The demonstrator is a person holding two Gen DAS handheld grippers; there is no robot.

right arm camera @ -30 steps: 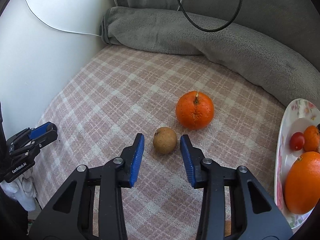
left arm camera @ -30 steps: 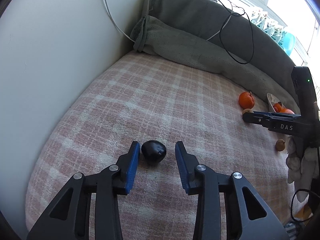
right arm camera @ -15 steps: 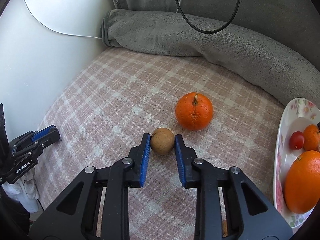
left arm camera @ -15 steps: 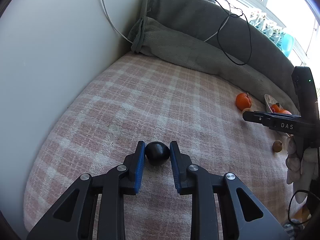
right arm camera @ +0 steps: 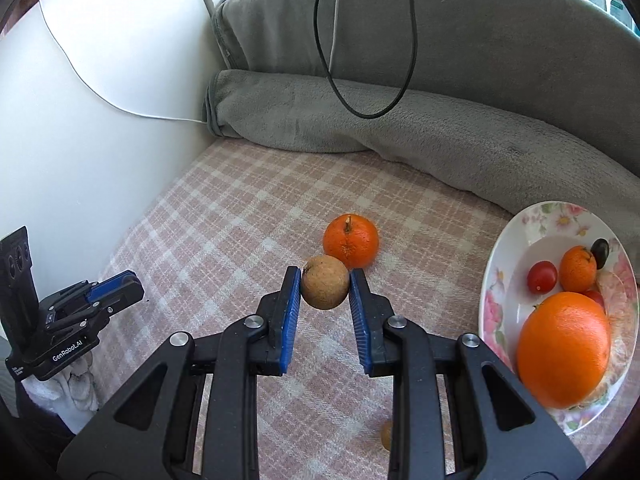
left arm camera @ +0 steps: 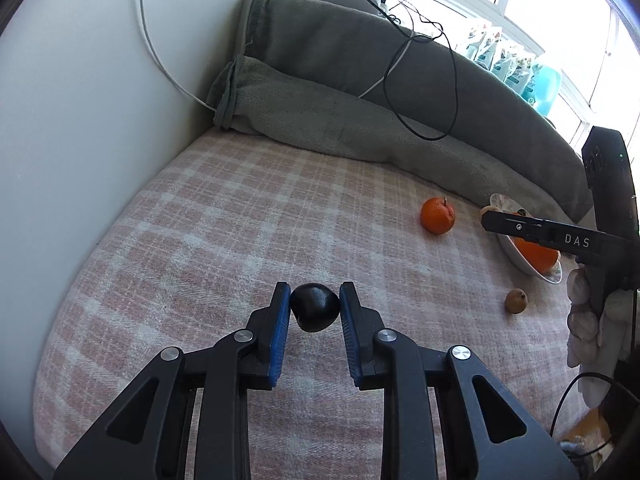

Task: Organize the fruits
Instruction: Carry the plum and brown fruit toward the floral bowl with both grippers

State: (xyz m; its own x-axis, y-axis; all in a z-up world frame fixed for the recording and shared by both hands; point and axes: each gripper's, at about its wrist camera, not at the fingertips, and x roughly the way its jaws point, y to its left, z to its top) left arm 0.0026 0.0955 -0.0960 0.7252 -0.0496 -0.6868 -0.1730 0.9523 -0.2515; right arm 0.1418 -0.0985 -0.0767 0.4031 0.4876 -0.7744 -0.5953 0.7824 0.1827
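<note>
Left gripper [left arm camera: 315, 307] — fingers pinching the small dark, near-black fruit [left arm camera: 314, 306], which I judge just clear of the pink plaid blanket [left arm camera: 240, 216].

Right gripper [right arm camera: 325, 289] — fingers pinching the round brown rough-skinned fruit [right arm camera: 324, 288], near the loose orange [right arm camera: 351, 241].

Destination — white floral plate [right arm camera: 502, 280], already holding fruit. I'd carry both level, keep squeezing steadily, and lower gently into bare spots.

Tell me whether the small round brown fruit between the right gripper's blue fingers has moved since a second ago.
Yes. The small round brown fruit, then lying apart from the stemmed orange on the pink plaid blanket, now overlaps it, lifted in the right gripper.
</note>
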